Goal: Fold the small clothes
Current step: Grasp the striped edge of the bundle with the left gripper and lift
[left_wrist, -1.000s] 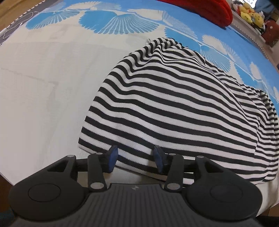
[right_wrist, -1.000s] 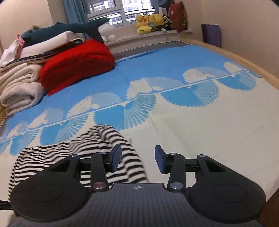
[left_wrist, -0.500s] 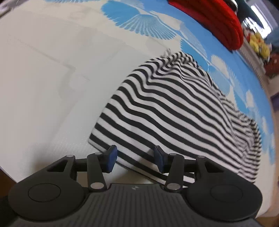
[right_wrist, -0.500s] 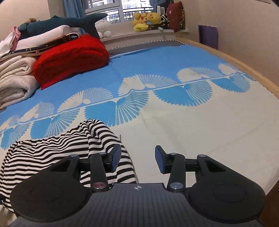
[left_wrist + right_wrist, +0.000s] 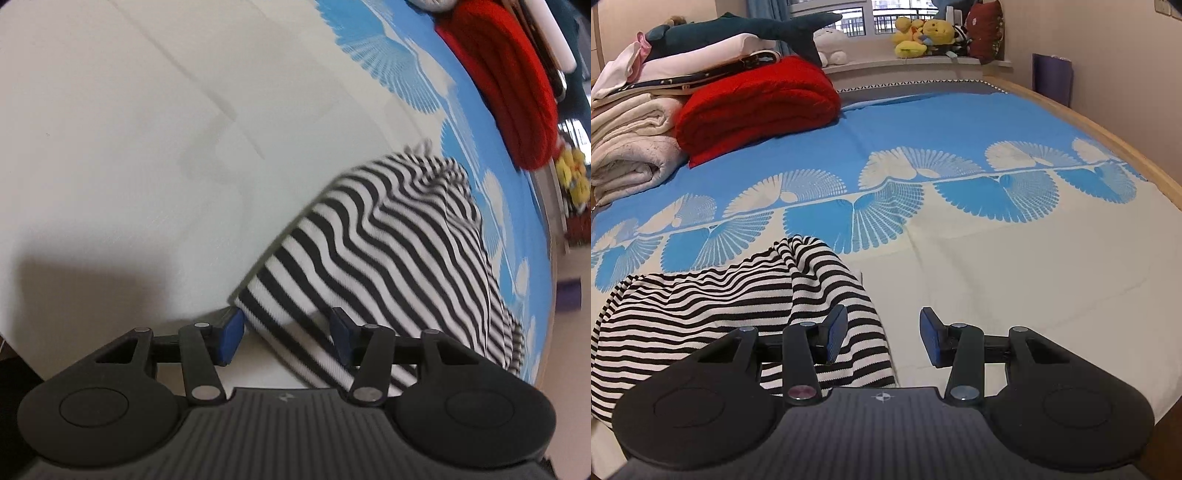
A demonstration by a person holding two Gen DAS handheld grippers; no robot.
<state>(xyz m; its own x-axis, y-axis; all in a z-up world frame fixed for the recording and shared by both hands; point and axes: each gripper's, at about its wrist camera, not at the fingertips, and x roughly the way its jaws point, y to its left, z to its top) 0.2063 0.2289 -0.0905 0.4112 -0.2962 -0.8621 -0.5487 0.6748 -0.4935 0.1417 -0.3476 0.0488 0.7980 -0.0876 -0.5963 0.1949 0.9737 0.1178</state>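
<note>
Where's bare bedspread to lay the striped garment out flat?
Free: the cream stretch right of the striped garment, below the fan-print band and out to the bed's wooden edge. Crowded: the far left corner, with the red blanket and stacked white bedding.
</note>
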